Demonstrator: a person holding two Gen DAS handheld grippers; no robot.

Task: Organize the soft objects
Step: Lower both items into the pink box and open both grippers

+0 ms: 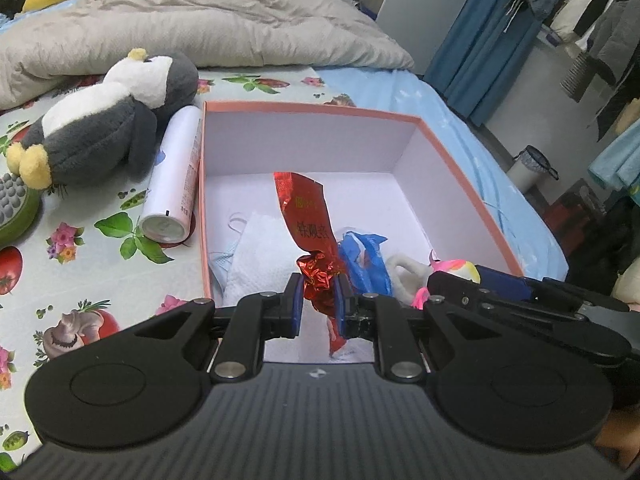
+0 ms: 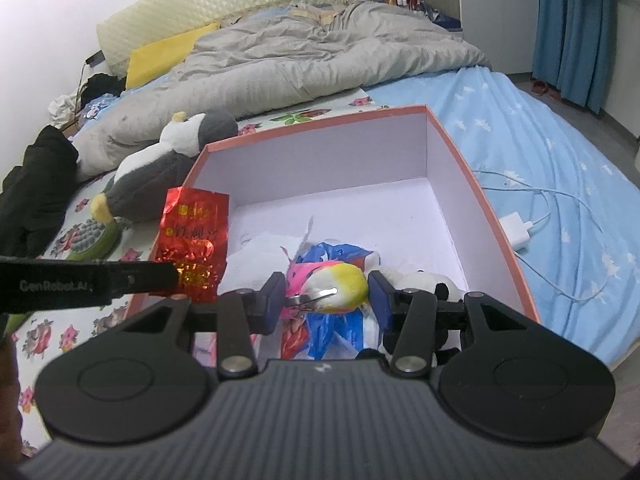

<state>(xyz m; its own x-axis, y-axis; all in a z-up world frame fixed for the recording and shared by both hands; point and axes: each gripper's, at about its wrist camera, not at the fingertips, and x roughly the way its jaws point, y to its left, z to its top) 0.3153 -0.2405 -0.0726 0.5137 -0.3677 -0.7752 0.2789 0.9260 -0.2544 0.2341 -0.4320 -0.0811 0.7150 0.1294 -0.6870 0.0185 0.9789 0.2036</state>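
Left claw: we see the left claw (image 1: 319, 294) at lower centre of the left wrist view, its two blue pads pressed onto the crumpled lower end of a red foil packet (image 1: 310, 216); the claw is clamped on it.
Red foil packet: from the pads it rises toward the middle of the frame, over the open box (image 1: 304, 110). In the right wrist view we find the same packet (image 2: 192, 236) at centre left, at the tip of the left claw's arm, beside the box's left wall.
Right claw: in the right wrist view the right claw (image 2: 326, 298) sits at lower centre, clamped on a small plush toy (image 2: 340, 286) in yellow, white and pink; a metal ring shows on the toy's front.
Plush toy: it sits between the pads, above the box contents at the near end of the box (image 2: 460, 152).
Box contents: we make out a white tissue (image 1: 260, 256), a blue plastic bag (image 1: 368, 256) and, in the right view, a panda plush (image 2: 432, 286) just right of the right claw.
Bed: a penguin plush (image 1: 108, 120) lies at upper left on the flowered sheet (image 1: 80, 248), and a white spray can (image 1: 176, 176) lies against the box's left wall.
Right edge: a white charger (image 2: 516, 232) with its cable lies on the blue sheet (image 2: 540, 140).
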